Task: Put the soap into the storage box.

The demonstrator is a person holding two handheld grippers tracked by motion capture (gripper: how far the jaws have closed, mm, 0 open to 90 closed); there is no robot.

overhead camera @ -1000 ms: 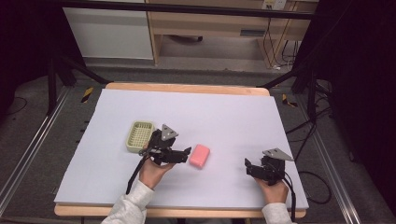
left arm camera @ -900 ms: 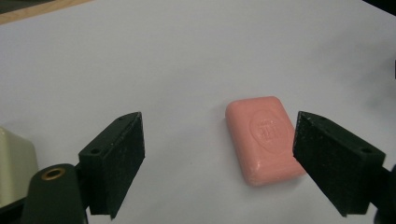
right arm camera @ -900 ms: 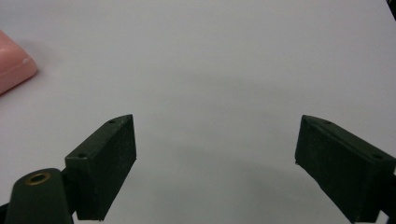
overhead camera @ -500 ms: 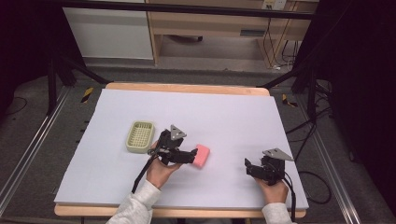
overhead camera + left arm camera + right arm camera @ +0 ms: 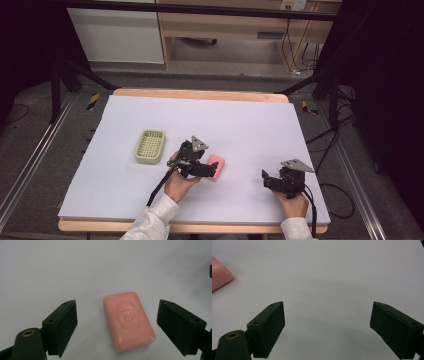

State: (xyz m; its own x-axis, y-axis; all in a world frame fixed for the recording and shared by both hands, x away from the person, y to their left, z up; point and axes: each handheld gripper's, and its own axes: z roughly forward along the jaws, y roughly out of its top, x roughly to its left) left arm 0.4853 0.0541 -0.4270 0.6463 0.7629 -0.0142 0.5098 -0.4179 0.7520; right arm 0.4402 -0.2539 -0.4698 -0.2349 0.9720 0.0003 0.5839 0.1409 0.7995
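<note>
A pink bar of soap (image 5: 217,165) lies flat on the pale table cover. In the left gripper view the soap (image 5: 128,319) sits between the wide-apart jaws of my left gripper (image 5: 117,326), untouched by either. From above, my left gripper (image 5: 210,170) reaches the soap's left side. A pale green slotted soap dish (image 5: 150,146) stands left of that hand. My right gripper (image 5: 267,179) rests open near the table's front right, and in its own view my right gripper (image 5: 328,325) has bare cover between the jaws, with the soap's corner (image 5: 219,276) at the far left.
The table's wooden front edge (image 5: 200,227) runs just behind both forearms. Bare cover (image 5: 225,120) spreads across the far half. Cables trail from each gripper toward the front edge. Metal rails and a black stand flank the table.
My left gripper has moved right from beside the soap dish, bringing its open jaws around the soap. The right gripper stayed still.
</note>
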